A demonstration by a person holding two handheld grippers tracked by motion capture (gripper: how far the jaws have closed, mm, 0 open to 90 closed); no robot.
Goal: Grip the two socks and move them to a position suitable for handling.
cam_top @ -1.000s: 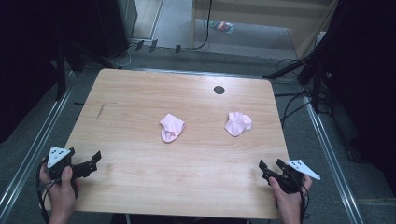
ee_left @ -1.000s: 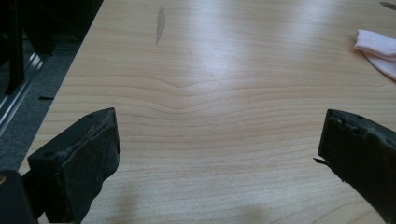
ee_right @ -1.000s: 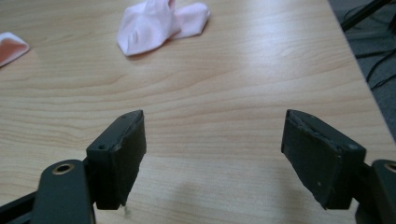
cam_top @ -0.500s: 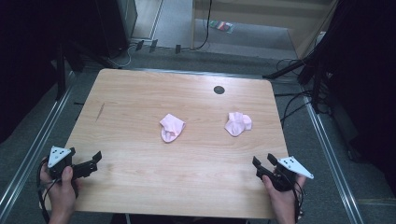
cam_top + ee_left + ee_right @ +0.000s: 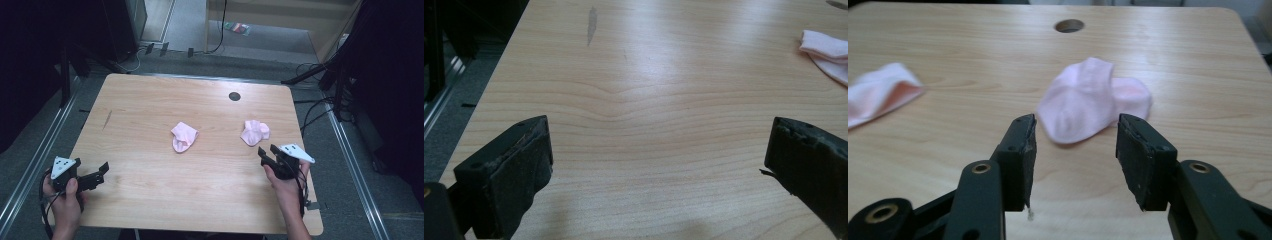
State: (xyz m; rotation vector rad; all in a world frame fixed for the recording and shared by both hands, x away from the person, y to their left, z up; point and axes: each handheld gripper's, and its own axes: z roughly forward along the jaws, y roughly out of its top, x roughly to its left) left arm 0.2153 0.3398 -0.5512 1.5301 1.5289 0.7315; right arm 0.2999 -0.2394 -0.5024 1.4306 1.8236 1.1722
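Two pink socks lie on the wooden table (image 5: 150, 100). One sock (image 5: 183, 136) sits near the middle, and its edge is at the far right of the left gripper view (image 5: 826, 50). The other sock (image 5: 255, 132) is crumpled at the right. My right gripper (image 5: 267, 150) is open just short of that sock, which lies right beyond the jaws (image 5: 1088, 100) of this gripper (image 5: 1075, 150). The middle sock is off to the left there (image 5: 878, 92). My left gripper (image 5: 101, 173) rests wide open at the front left corner (image 5: 659, 155), holding nothing.
A round cable hole (image 5: 234, 96) is set in the table's far side, and a dark streak (image 5: 108, 119) marks the left part. Metal rails (image 5: 30, 165) run along both sides of the table. Cables (image 5: 310, 117) lie on the floor at the right.
My right gripper has moved forward and leftward, from the front right corner up to the right sock. The left gripper and both socks have stayed put.
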